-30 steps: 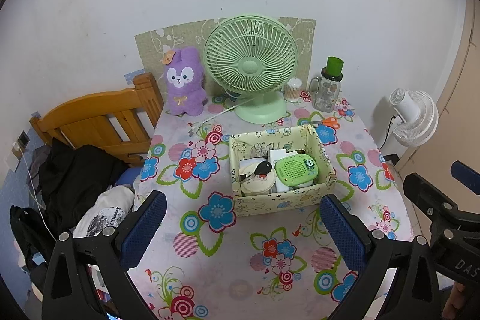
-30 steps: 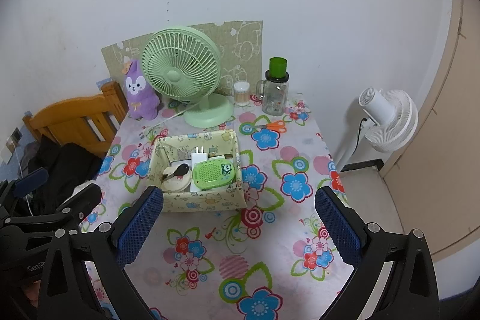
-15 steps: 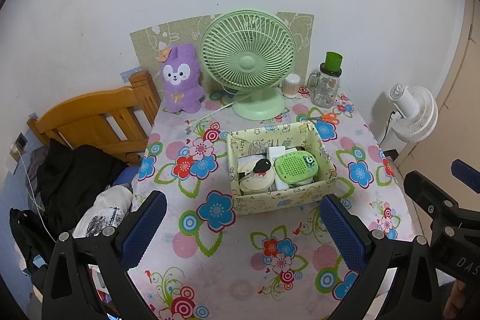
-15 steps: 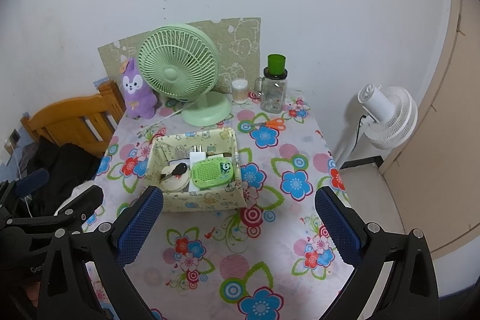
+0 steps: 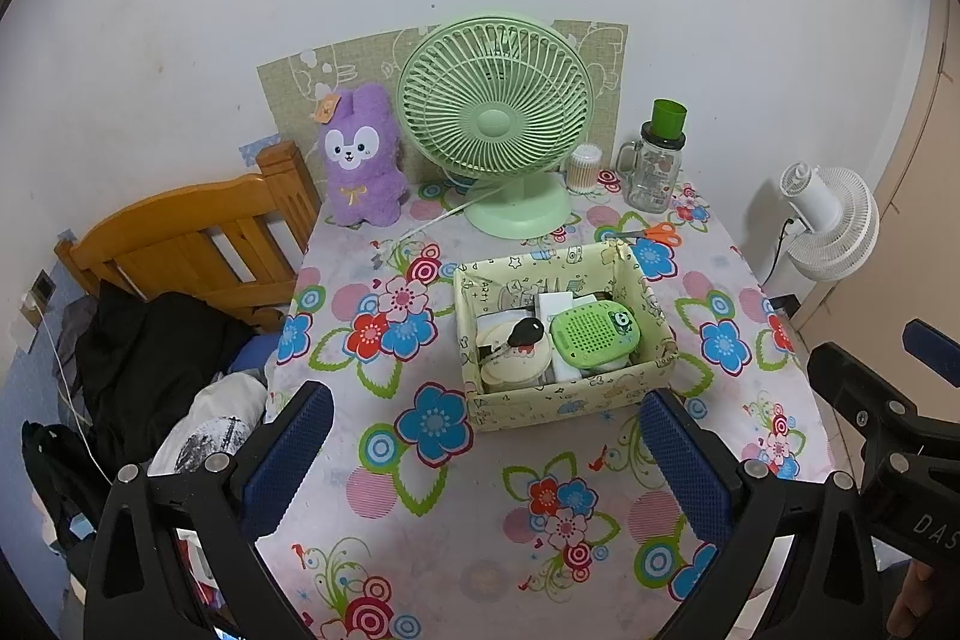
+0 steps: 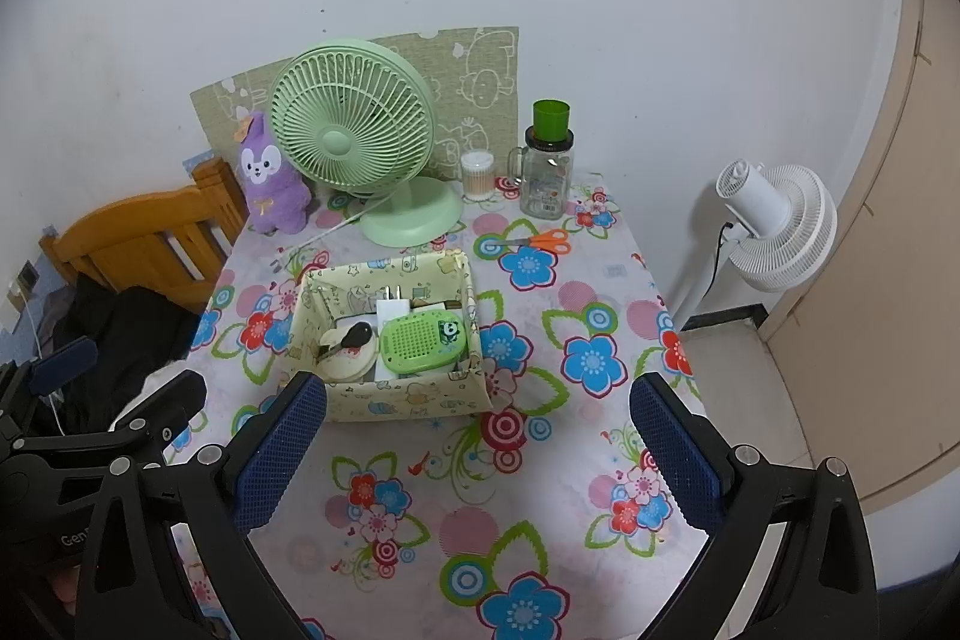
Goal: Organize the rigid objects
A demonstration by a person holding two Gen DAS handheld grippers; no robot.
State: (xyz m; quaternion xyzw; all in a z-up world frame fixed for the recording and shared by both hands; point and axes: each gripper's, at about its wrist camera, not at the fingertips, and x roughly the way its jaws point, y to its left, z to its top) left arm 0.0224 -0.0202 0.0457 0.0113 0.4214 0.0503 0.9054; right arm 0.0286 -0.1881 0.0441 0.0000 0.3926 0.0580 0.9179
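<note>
A patterned paper box (image 5: 564,400) (image 6: 396,403) stands mid-table. It holds a green speaker (image 5: 594,334) (image 6: 425,340), a black key (image 5: 525,334) (image 6: 354,337) lying on a round cream case (image 5: 516,364), and a white plug adapter (image 6: 393,307). Orange scissors (image 5: 654,232) (image 6: 540,241) lie on the cloth behind the box. My left gripper (image 5: 486,460) hovers open above the table's front, empty. My right gripper (image 6: 477,448) is open too and holds nothing, its left finger in line with the box's front corner.
Along the back stand a green desk fan (image 5: 498,124) (image 6: 354,136), a purple plush rabbit (image 5: 360,154), a cotton-swab jar (image 5: 585,169) and a glass mug with a green lid (image 5: 657,160). A wooden bed frame (image 5: 192,244) with dark clothes sits left; a white floor fan (image 6: 774,226) right.
Both grippers have pulled back and risen slightly, so the table scene sits a little farther and higher in view. Nothing on the table has moved.
</note>
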